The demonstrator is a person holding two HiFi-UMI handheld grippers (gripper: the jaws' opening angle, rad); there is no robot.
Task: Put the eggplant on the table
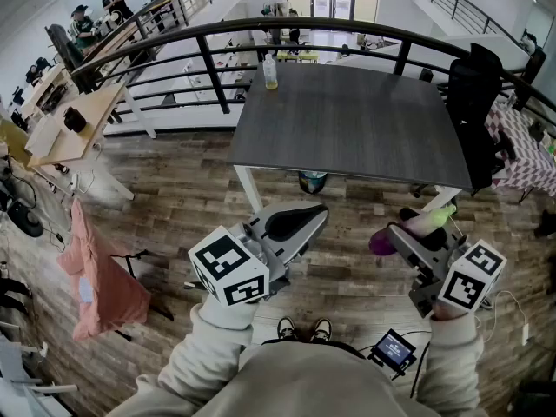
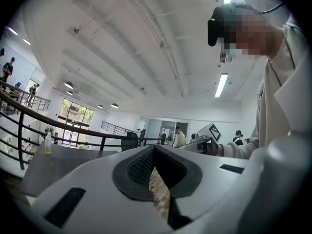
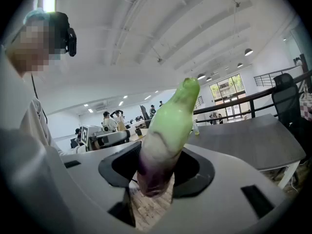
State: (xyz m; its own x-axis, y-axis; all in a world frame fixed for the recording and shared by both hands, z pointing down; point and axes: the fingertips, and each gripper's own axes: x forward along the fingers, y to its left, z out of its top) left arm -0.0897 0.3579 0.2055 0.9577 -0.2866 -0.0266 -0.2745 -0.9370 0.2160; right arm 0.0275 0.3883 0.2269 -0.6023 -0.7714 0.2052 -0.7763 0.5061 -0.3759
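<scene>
The eggplant (image 1: 423, 223) is purple at its thick end and pale green toward its tip. My right gripper (image 1: 407, 234) is shut on it and holds it in the air over the wooden floor, short of the table's near edge. In the right gripper view the eggplant (image 3: 168, 128) stands up between the dark pads, green tip upward. The dark grey table (image 1: 347, 120) lies ahead of both grippers, bare but for a bottle. My left gripper (image 1: 298, 221) hovers to the left of the eggplant, its jaws together with nothing in them (image 2: 155, 165).
A small bottle (image 1: 270, 70) stands at the table's far left corner. A black office chair (image 1: 473, 102) sits at the table's right side, and a bin (image 1: 313, 182) stands under its near edge. A black railing (image 1: 208, 68) curves behind. Pink cloth (image 1: 100, 272) hangs at the left.
</scene>
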